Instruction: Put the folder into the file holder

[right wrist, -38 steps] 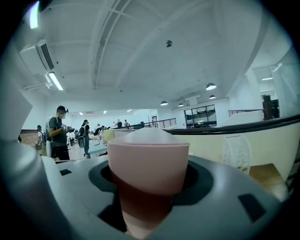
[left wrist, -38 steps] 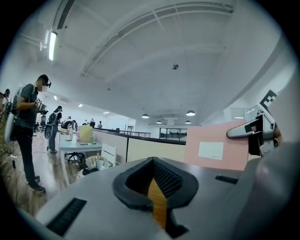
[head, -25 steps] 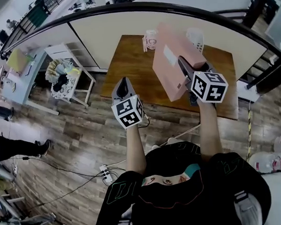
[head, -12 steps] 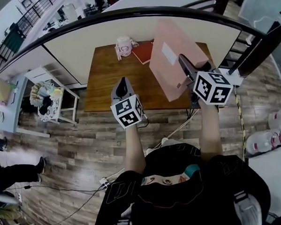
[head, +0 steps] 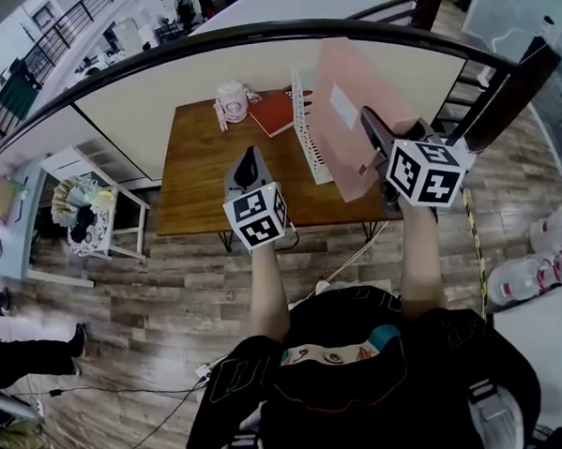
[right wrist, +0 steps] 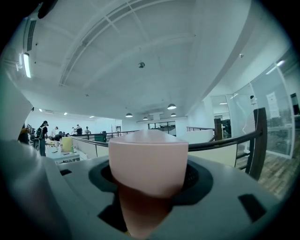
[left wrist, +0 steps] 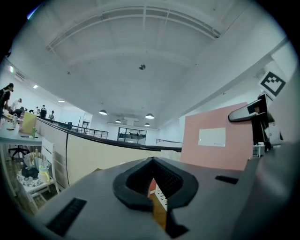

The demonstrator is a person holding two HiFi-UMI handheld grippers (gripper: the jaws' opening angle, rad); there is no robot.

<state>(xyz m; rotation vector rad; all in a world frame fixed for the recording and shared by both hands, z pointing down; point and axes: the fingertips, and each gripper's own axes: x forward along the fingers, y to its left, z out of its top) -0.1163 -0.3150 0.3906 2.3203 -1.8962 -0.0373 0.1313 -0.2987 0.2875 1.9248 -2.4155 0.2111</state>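
Note:
My right gripper (head: 371,130) is shut on a pink folder (head: 344,112) with a white label, held upright above the right part of the brown table (head: 199,181). In the right gripper view the folder (right wrist: 147,159) fills the space between the jaws. A white perforated file holder (head: 306,131) stands on the table just left of the folder. My left gripper (head: 250,162) hovers over the table's front middle, shut with nothing in it. In the left gripper view its tips (left wrist: 151,161) meet, and the folder (left wrist: 215,138) shows at the right.
A pink mug (head: 229,101) and a red book (head: 277,111) lie at the table's back. A cream partition with a dark curved rail (head: 280,31) runs behind the table. A white trolley of items (head: 88,215) stands at the left on the wood floor.
The table has drifted left and nearer in the head view. The white file holder now shows beside the folder. Both grippers keep their poses, the right one still holding the folder.

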